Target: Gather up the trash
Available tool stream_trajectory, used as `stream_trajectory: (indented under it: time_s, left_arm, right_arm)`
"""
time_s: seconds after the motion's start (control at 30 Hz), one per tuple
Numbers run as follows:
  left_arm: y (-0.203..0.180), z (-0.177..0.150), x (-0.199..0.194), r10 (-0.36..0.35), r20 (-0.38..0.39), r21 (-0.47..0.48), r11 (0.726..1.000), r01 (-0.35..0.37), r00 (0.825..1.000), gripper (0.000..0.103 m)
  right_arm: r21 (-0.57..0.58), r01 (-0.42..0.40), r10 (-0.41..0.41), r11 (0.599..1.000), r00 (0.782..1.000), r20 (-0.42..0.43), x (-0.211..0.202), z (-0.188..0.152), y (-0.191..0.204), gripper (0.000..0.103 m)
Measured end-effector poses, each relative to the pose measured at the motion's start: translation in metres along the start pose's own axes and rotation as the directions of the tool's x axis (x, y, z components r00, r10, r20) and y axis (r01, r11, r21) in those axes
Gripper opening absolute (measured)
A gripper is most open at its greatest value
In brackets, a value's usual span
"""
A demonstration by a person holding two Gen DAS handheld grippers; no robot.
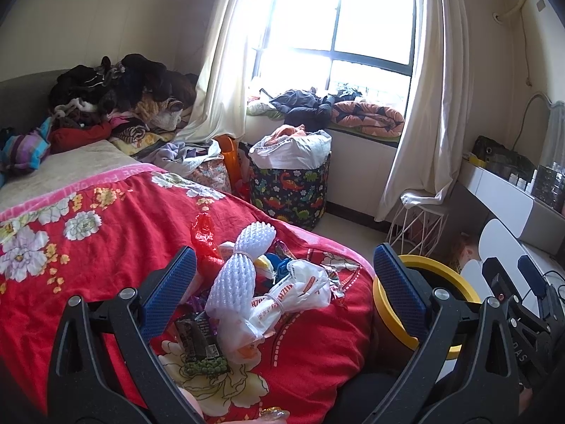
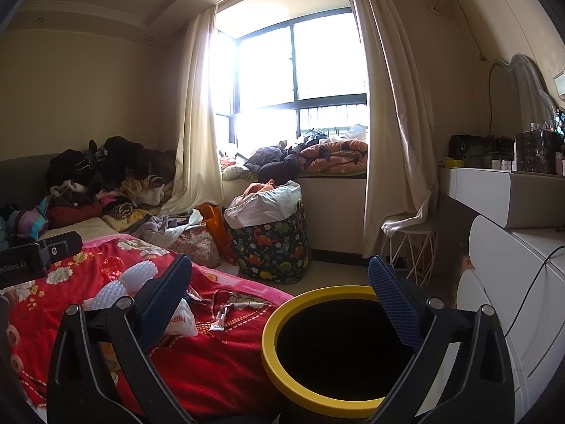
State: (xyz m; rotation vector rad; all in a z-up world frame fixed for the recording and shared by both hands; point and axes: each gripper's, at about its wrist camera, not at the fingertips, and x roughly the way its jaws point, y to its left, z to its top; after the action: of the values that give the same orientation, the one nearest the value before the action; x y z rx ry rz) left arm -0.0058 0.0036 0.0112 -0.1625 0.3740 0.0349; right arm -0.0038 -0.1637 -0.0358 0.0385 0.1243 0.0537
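Red floral bedding (image 1: pixel 106 247) carries a trash pile (image 1: pixel 247 300). Left gripper (image 1: pixel 282 289) spreads empty above it; right gripper (image 2: pixel 279 296) gapes empty over the yellow-rimmed bin (image 2: pixel 317 399).

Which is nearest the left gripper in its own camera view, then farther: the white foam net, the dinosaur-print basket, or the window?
1. White foam net, between the left gripper fingers, on the bed.
2. Dinosaur-print basket, on the floor beyond the bed.
3. Window, at the far wall.
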Motion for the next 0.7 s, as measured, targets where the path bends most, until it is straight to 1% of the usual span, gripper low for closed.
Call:
stream_trajectory:
  time_s: [0.7]
  left_arm:
    - [-0.0014, 0.0031, -0.0013, -0.002, -0.001, 0.002, 1.000, 0.002, 1.000, 0.092]
  right_arm:
    - [0.003, 0.007, -0.007, 1.000, 1.000, -0.009, 0.0002, -0.0003, -0.0017, 0.097]
